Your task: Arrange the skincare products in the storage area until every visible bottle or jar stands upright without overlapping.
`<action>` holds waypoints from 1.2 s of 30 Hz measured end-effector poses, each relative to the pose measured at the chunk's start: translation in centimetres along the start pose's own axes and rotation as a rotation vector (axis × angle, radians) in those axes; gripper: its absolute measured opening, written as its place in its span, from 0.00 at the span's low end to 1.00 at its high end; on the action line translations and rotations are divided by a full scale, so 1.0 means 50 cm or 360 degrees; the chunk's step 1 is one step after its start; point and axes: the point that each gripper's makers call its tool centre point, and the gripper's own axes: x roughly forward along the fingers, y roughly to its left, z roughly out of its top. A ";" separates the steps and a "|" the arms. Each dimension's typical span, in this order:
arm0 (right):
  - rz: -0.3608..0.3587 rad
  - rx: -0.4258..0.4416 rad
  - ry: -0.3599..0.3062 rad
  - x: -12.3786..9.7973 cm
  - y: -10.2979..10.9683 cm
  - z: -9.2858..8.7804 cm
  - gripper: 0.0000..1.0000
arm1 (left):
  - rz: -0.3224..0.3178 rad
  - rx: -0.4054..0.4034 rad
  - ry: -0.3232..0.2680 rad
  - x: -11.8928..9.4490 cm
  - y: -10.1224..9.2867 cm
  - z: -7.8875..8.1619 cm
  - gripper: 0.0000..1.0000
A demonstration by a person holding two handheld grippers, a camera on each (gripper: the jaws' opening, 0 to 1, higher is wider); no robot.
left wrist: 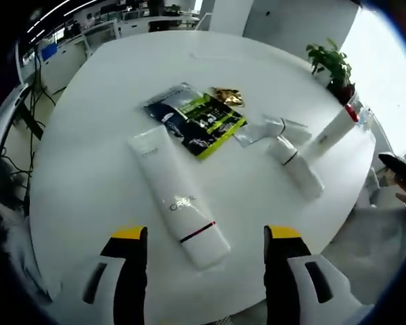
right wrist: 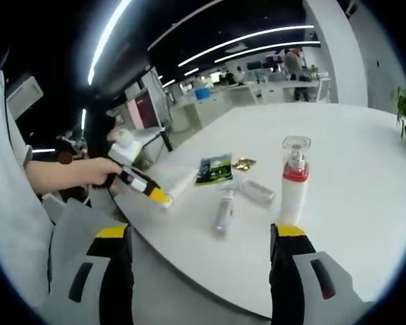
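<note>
A large white tube [left wrist: 179, 200] lies flat on the round white table [left wrist: 88, 169]; its near end sits between the jaws of my left gripper [left wrist: 206, 237], which is open and not closed on it. Farther off lie dark sachets [left wrist: 196, 118], a gold foil piece [left wrist: 228, 96], a clear packet [left wrist: 267, 128] and a small white bottle [left wrist: 294, 166] on its side. A white pump bottle [right wrist: 292, 183] with a red collar stands upright just beyond my open right gripper [right wrist: 199, 233]. A hand [right wrist: 81, 169] holds the left gripper [right wrist: 161, 198] at the white tube [right wrist: 179, 181].
A potted plant [left wrist: 331, 64] stands at the table's far edge. The person's grey clothing [left wrist: 386, 230] is beside the table's right rim. Office desks [right wrist: 277, 84] fill the background. The lying bottle [right wrist: 223, 213] and a clear packet [right wrist: 257, 191] rest mid-table.
</note>
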 end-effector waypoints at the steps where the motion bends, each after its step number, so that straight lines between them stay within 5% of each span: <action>1: 0.0000 0.0004 -0.0004 0.000 0.000 0.001 0.83 | 0.0005 -0.0005 0.0004 0.004 0.002 0.004 0.61; 14: -0.0027 0.0018 0.0043 0.000 0.000 -0.007 0.81 | 0.0096 -0.0085 0.0022 0.064 0.035 0.057 0.55; 23: -0.0038 0.0024 0.0071 0.000 -0.002 -0.013 0.81 | 0.0195 -0.0076 0.0058 0.086 0.057 0.054 0.53; 29: -0.0036 0.0024 0.0086 0.001 -0.002 -0.016 0.80 | 0.0206 -0.0097 0.0060 0.090 0.062 0.052 0.39; 36: -0.0037 0.0017 0.0098 0.002 -0.003 -0.019 0.80 | 0.0251 -0.0036 0.0065 0.091 0.074 0.050 0.36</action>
